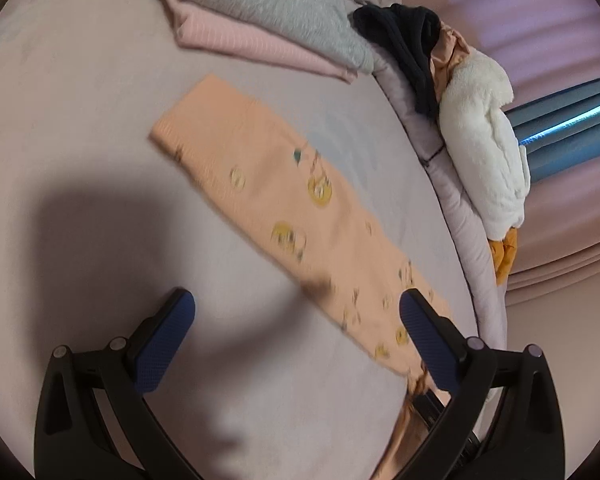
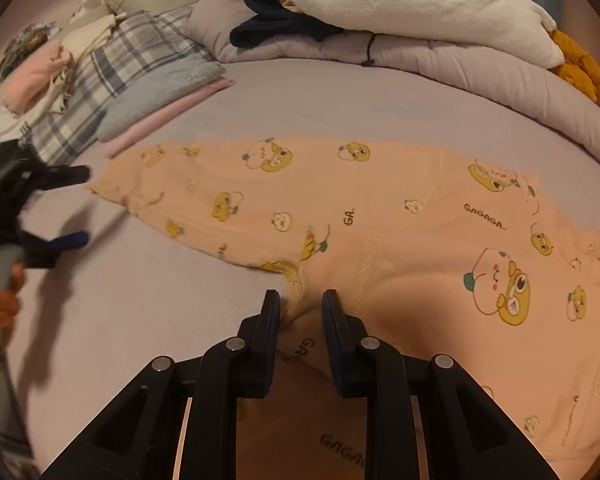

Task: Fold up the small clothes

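Peach cloth bunches between the right gripper's (image 2: 300,300) nearly closed fingers, pinched at the near edge of the pants (image 2: 340,208). These lie flat across the bed (image 2: 160,320), one leg stretching away. The left gripper (image 1: 296,308) hangs wide apart, empty, above sheet beside that leg.

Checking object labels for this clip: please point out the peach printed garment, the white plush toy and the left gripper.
peach printed garment (image 2: 380,208), right wrist view, flat middle panel.
white plush toy (image 1: 484,152), left wrist view, fluffy body.
left gripper (image 1: 298,320), left wrist view, midway between its blue fingertips.
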{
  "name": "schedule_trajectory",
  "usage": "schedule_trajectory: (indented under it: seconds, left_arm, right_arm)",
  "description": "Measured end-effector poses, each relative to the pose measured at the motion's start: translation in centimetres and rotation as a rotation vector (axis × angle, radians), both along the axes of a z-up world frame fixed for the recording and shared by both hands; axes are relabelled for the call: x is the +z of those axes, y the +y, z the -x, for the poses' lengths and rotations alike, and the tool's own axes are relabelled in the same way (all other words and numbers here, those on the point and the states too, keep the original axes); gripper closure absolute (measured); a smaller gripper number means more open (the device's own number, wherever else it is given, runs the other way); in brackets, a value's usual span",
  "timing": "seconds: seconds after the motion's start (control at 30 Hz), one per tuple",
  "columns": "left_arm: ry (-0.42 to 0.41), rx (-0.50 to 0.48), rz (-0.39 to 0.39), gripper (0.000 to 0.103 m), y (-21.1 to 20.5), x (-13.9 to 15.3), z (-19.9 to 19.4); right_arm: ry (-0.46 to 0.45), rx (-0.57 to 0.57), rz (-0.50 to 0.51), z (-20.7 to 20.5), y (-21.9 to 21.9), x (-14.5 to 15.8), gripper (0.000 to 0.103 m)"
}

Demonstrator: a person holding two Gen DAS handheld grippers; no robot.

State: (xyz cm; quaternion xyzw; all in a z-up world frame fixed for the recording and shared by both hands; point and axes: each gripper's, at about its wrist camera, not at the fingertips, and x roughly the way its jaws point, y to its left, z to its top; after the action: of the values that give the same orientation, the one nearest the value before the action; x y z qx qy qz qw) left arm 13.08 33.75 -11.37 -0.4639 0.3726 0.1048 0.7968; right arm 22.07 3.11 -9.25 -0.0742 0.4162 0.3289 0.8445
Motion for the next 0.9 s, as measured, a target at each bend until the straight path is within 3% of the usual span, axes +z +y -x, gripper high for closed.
schedule_trajectory:
  seconds: [0.17,0.47,0.57,0.67,0.73,0.8,0.9]
  left_arm:
    - [-0.019,0.014,-0.01,0.001,1.1,-0.3,-1.6]
    - [-0.143,0.083,0.101,0.002,4.8,-0.9,-2.7]
    - [-0.154,0.109,0.11,0.008,5.8,-0.9,-2.8]
    - [-0.134,0.146,0.107,0.027,6.3,-1.0,-2.7]
    - [-0.093,0.172,0.093,0.059,6.5,-1.2,-2.6]
    - [-0.052,0.19,0.075,0.081,6.6,-1.4,-2.5]
    - [-0.039,0.204,0.083,0.09,6.7,-1.5,-2.2]
  right_arm:
    - [0.0,0.013,-0.083,1.8,-2.1,1.4,0.078]
    - [0.043,-0.055,-0.198,4.2,-6.3,1.5,0.078]
    - [0.037,-0.07,-0.215,4.7,-7.2,1.7,0.078]
    - [0.024,-0.081,-0.209,5.1,-7.5,1.7,0.078]
    - [0.017,-0.09,-0.196,5.3,-7.7,1.5,0.078]
    - [0.023,-0.096,-0.188,5.4,-8.0,1.1,0.078]
    - [0.037,-0.119,-0.189,5.3,-8.5,0.6,0.078]
